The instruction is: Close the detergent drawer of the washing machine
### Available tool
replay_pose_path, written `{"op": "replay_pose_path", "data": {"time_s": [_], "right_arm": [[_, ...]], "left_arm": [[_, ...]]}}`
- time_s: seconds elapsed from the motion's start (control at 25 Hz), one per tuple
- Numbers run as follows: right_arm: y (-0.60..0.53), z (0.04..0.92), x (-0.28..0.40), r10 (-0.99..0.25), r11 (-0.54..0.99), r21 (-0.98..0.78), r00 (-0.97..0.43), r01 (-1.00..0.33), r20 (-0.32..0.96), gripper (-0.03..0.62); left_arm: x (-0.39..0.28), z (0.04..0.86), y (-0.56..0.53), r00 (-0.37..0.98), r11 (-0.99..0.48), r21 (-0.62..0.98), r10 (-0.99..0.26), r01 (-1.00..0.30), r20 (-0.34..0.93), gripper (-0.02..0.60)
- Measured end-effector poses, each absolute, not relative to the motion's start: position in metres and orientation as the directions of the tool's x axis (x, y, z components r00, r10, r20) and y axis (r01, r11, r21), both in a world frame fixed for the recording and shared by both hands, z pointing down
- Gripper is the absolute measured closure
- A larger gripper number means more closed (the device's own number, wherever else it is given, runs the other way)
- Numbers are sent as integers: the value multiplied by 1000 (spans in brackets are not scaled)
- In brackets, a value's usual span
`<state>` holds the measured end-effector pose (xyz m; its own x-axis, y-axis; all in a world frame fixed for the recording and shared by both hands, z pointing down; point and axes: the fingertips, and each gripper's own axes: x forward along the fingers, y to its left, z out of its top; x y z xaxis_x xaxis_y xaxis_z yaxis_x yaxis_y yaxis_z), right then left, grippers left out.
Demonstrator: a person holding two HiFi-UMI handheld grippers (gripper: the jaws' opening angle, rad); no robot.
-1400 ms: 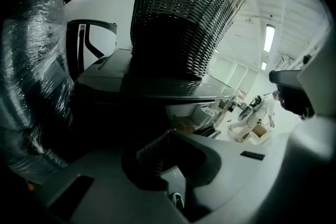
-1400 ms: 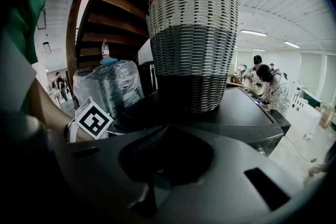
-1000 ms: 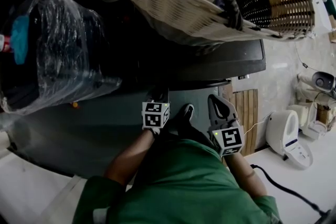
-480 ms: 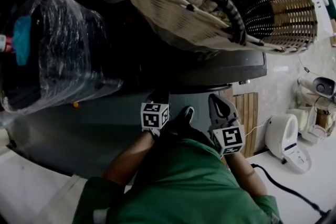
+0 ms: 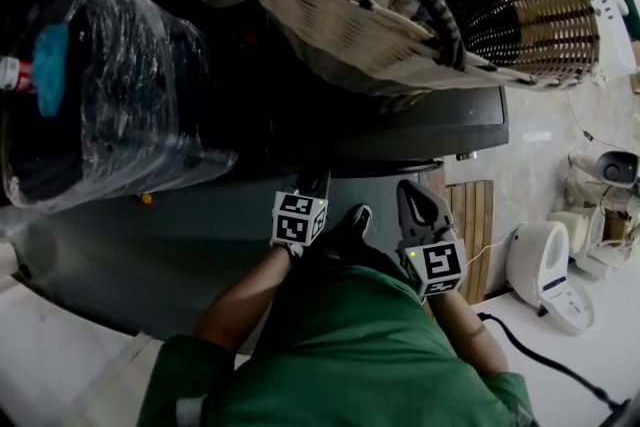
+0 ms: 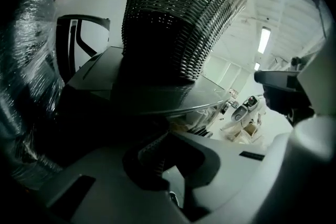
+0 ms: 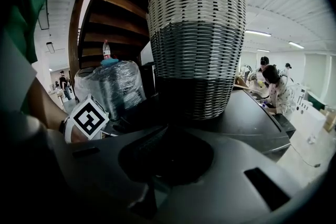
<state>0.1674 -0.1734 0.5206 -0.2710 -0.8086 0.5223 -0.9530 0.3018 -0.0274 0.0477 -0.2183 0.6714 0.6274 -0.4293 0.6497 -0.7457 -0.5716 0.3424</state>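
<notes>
The dark washing machine [image 5: 440,120] is below me, its top carrying a big wicker basket [image 5: 400,5]. I cannot make out the detergent drawer; the machine's front under the top edge is in shadow. My left gripper [image 5: 310,179] points at that shadowed front edge, jaws together with nothing between them. My right gripper [image 5: 413,191] hangs just to its right, near the machine's front corner, also shut and empty. In the left gripper view the left gripper [image 6: 157,140] faces the underside of the machine's top [image 6: 173,102]. In the right gripper view the right gripper [image 7: 164,136] looks up at the basket [image 7: 197,39].
A large water jug wrapped in plastic film [image 5: 100,95] stands on the machine at the left. A wooden slatted mat [image 5: 472,215] and white appliances [image 5: 545,255] lie on the floor to the right. A cable [image 5: 540,355] runs along the floor. People stand far off [image 7: 273,86].
The head view has shifted a little, so the basket and jug sit slightly differently. Both grippers stay almost where they were, still shut.
</notes>
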Motion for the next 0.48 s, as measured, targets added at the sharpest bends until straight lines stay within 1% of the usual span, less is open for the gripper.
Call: {"op": "replay_pose_path", "data": {"time_s": [0.08, 0.24, 0.48], "right_arm": [[-172, 515, 166, -816, 305, -22, -274, -952, 509, 579], [-172, 500, 168, -837, 292, -26, -269, -956, 476, 579], [-172, 469, 166, -864, 264, -84, -274, -961, 422, 579]], "left_arm": [[49, 657, -218, 641, -596, 325, -449, -734, 622, 563], [44, 604, -224, 656, -634, 257, -542, -729, 525, 563], [23, 520, -242, 646, -621, 203, -663, -757, 379, 563]]}}
